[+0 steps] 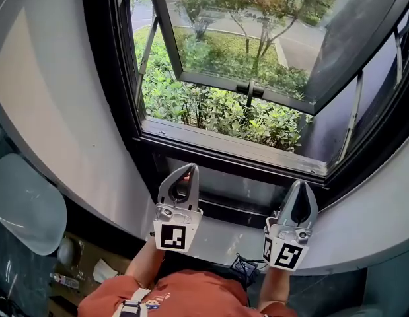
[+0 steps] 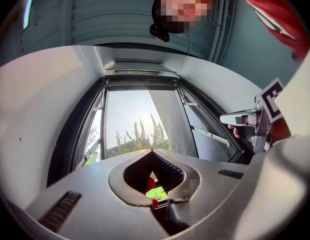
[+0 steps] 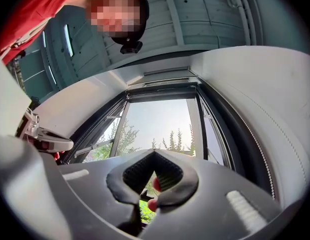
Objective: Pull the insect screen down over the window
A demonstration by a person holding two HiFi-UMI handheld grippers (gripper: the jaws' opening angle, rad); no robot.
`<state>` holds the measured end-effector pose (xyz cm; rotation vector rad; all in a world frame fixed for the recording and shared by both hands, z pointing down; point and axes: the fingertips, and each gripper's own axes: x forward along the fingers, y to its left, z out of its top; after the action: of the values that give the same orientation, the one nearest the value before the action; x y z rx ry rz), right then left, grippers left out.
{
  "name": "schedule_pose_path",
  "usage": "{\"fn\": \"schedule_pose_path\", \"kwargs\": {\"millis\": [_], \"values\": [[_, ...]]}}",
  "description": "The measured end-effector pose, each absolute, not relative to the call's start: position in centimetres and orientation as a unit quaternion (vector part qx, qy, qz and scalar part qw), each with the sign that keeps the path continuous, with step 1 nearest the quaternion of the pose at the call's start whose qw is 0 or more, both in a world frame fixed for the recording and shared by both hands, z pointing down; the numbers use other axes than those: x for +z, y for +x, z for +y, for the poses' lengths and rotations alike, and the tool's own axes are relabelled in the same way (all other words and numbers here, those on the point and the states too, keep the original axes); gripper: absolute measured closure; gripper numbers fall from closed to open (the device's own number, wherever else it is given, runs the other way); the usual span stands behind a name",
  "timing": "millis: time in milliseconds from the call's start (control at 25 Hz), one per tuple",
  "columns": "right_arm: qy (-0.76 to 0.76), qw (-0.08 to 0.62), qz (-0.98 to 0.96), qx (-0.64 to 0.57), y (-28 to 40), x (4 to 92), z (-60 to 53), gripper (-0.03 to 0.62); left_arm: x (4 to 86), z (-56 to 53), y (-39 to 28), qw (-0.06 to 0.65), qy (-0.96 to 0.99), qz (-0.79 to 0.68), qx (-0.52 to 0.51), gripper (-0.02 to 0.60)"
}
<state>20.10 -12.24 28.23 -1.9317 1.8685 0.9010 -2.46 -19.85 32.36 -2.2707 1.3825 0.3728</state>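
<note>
The black window frame (image 1: 230, 152) stands with its glass sash (image 1: 247, 84) swung outward over green bushes. No mesh shows across the opening. Looking up, the gripper views show a narrow bar along the frame's top (image 2: 140, 73) (image 3: 165, 82); whether it is the rolled screen I cannot tell. My left gripper (image 1: 189, 168) (image 2: 150, 152) is below the sill's left part, jaws shut with nothing between them. My right gripper (image 1: 301, 183) (image 3: 153, 153) is below the sill's right part, also shut and empty. Both point upward at the window.
White curved walls (image 1: 65, 124) flank the window recess on both sides. A grey ledge (image 1: 224, 240) lies under the grippers. A pale round lamp-like shape (image 1: 26, 207) and small items on a shelf (image 1: 102, 269) sit low left. The person's red shirt (image 1: 184, 296) fills the bottom edge.
</note>
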Motion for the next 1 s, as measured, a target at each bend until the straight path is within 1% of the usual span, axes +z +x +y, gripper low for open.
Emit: {"fn": "schedule_pose_path", "kwargs": {"millis": [320, 680, 840, 1000], "values": [[-0.660, 0.167, 0.645, 0.348, 19.8, 25.3, -12.2, 0.585, 29.4, -20.0, -2.9, 0.233, -0.817, 0.498, 0.172, 0.577], [-0.648, 0.181, 0.638, 0.375, 19.8, 21.9, -12.1, 0.585, 25.7, -20.2, -3.2, 0.259, -0.807, 0.493, 0.198, 0.577], [-0.642, 0.183, 0.631, 0.394, 19.7, 20.3, -12.0, 0.585, 24.4, -20.7, -3.6, 0.251, -0.803, 0.497, 0.215, 0.577], [-0.637, 0.186, 0.623, 0.414, 19.8, 18.4, -11.8, 0.585, 23.1, -21.0, -3.8, 0.257, -0.798, 0.498, 0.222, 0.577]]}}
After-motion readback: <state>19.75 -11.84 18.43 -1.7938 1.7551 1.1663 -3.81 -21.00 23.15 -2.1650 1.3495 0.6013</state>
